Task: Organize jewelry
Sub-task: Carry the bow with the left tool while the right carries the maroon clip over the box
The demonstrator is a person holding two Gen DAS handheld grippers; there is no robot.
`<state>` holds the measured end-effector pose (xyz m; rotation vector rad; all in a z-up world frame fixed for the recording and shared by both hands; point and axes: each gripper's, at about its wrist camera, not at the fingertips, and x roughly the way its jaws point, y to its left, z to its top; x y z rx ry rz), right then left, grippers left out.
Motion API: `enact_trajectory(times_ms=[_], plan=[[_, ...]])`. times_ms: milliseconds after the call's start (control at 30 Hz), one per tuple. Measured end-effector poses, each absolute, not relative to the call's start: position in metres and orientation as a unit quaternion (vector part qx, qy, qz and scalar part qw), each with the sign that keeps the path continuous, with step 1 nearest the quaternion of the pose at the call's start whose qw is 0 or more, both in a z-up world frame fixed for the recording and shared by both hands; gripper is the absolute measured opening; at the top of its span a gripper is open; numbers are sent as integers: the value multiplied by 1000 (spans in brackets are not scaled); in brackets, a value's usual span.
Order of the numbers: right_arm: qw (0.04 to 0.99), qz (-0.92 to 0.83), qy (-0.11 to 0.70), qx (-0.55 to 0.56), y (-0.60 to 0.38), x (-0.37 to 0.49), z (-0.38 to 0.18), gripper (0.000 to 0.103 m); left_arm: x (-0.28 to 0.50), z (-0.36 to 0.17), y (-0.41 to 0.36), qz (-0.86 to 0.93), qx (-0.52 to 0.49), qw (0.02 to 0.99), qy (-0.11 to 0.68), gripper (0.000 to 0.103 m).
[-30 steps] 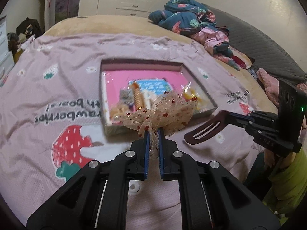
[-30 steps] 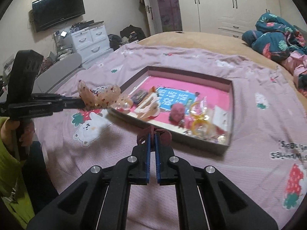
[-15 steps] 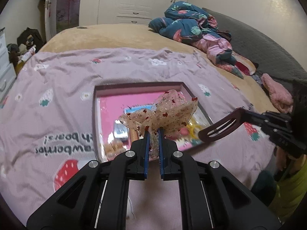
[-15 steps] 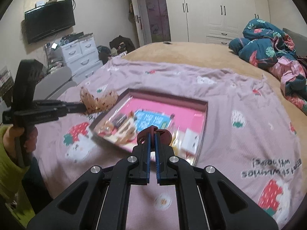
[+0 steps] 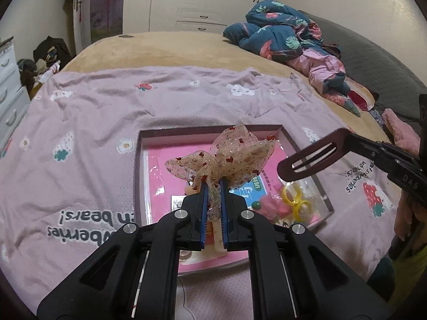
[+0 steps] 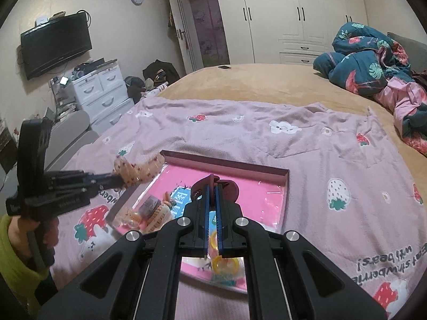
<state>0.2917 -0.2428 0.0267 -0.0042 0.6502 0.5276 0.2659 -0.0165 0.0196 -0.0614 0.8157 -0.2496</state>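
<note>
White wardrobe doors (image 5: 205,2) stood at the back of the bedroom, and a wide bed (image 5: 165,50) with a beige cover filled most of both views. Over the near part of the bed lay a lilac blanket (image 5: 80,122) printed with strawberries and bears, and on this blanket sat a shallow box (image 5: 137,165) with a dark rim and a pink bottom. My left hand-held gripper (image 5: 213,186) was closed on the stem of a sheer beige bow (image 5: 229,157) with small red dots, so the bow stood up from the fingertips and hung in the air above the box, not touching it. My right hand-held gripper (image 6: 212,186) was also closed, and it pinched a dark reddish hair clip (image 5: 312,158); in the left wrist view this flat clip with two slots pointed toward the bow from the right side and stayed apart from it, above the right part of the box. Inside the box I could see yellow rings (image 5: 296,200), a small pink thing (image 5: 272,205), a blue card (image 5: 250,189) and, at the left side in the right wrist view, a pale comb-like clip (image 6: 160,213) beside a dark little packet (image 6: 150,204). A crumpled dark blue quilt (image 6: 365,58) with leaves lay at the far right of the bed, and a black television (image 6: 56,45) hung on the left wall over white drawers (image 6: 102,90).
</note>
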Motion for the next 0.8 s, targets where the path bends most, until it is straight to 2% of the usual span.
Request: enact_trajectory(times_ms=[800], plan=[[898,195,387,71,-255,301,-50,4,276,-35,-36,-134,-19,889,438,3]])
